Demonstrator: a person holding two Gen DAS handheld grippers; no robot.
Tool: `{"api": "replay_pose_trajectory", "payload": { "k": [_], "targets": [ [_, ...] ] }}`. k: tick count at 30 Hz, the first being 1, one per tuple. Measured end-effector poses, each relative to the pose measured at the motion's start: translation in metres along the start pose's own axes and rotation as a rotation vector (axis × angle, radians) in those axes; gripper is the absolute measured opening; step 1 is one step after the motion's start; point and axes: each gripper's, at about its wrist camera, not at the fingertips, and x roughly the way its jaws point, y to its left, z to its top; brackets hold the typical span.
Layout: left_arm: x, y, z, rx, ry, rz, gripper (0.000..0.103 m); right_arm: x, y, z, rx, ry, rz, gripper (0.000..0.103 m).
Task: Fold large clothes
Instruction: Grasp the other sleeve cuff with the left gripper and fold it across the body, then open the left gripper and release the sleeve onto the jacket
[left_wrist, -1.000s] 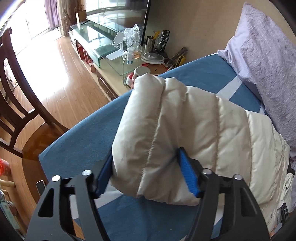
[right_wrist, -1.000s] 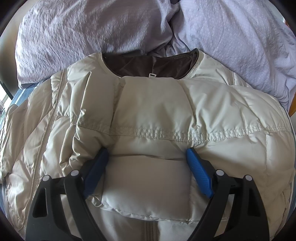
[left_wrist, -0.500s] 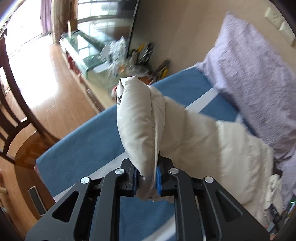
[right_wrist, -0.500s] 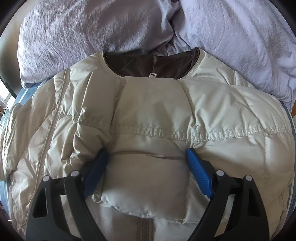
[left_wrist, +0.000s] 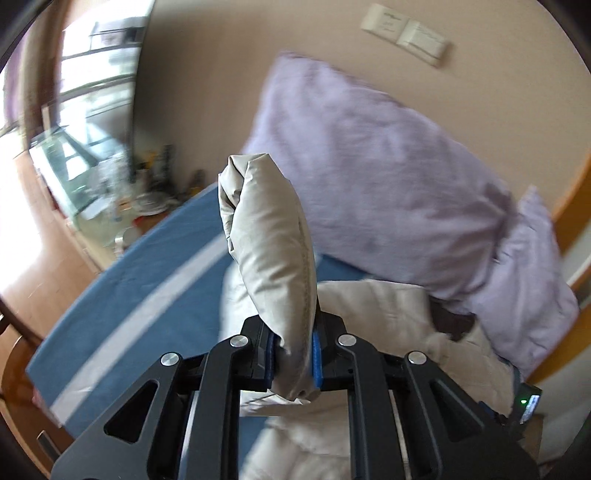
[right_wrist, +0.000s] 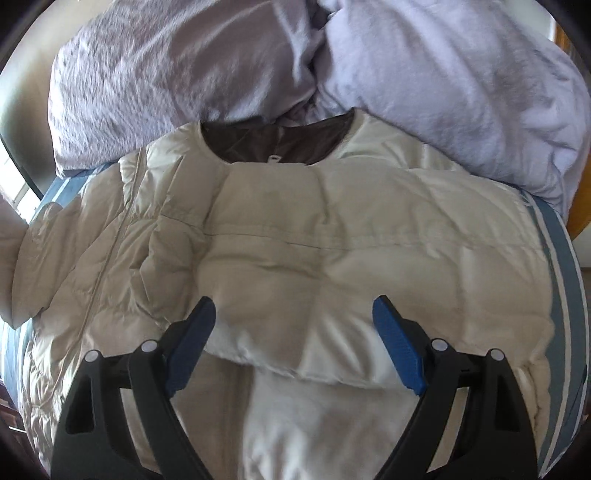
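Observation:
A cream quilted down jacket (right_wrist: 332, 229) lies spread on the blue striped bed sheet (left_wrist: 140, 288), its brown-lined collar (right_wrist: 277, 142) toward the pillows. One sleeve (right_wrist: 295, 321) is folded across the chest. My left gripper (left_wrist: 293, 354) is shut on the other sleeve (left_wrist: 269, 243), which stands lifted above the bed in the left wrist view. My right gripper (right_wrist: 293, 343) hovers open over the folded sleeve's cuff, with its blue pads (right_wrist: 397, 347) apart on either side and not pressing the fabric.
Lilac pillows (right_wrist: 184, 74) (left_wrist: 388, 177) sit against the beige wall at the bed's head. A cluttered side cabinet with a glass top (left_wrist: 110, 184) stands beyond the bed's left edge, with wooden floor (left_wrist: 44, 266) beside it. Wall switches (left_wrist: 406, 35) are above the pillow.
My left gripper closed on the sleeve's end and lifted it up, swinging toward the pillows. My right gripper drew back slightly from the jacket and stayed open.

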Motion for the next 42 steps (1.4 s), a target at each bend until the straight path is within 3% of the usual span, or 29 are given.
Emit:
{"api": "replay_pose_trajectory", "payload": {
  "k": [11,18,27,32,37,40,42],
  "targets": [
    [0.019,-0.127,-0.018,0.162,0.044,-0.235,0.014,-0.027,-0.059,-0.027,0.102,-0.022,-0.025,0.087],
    [0.047,-0.191,-0.046,0.233,0.135,-0.318,0.014,-0.031,-0.083,-0.04,0.148,-0.018,-0.045,0.087],
    [0.094,-0.234,-0.096,0.311,0.278,-0.312,0.014,-0.029,-0.101,-0.044,0.187,-0.005,-0.052,0.087],
    [0.125,-0.243,-0.13,0.345,0.378,-0.269,0.014,-0.026,-0.102,-0.045,0.196,0.008,-0.052,0.087],
    [0.142,-0.248,-0.153,0.381,0.429,-0.236,0.016,-0.026,-0.104,-0.045,0.205,0.015,-0.057,0.087],
    [0.142,-0.249,-0.156,0.372,0.454,-0.257,0.035,-0.025,-0.105,-0.047,0.208,0.016,-0.061,0.087],
    [0.137,-0.25,-0.156,0.363,0.461,-0.291,0.058,-0.026,-0.105,-0.048,0.209,0.016,-0.063,0.087]
  ]
}}
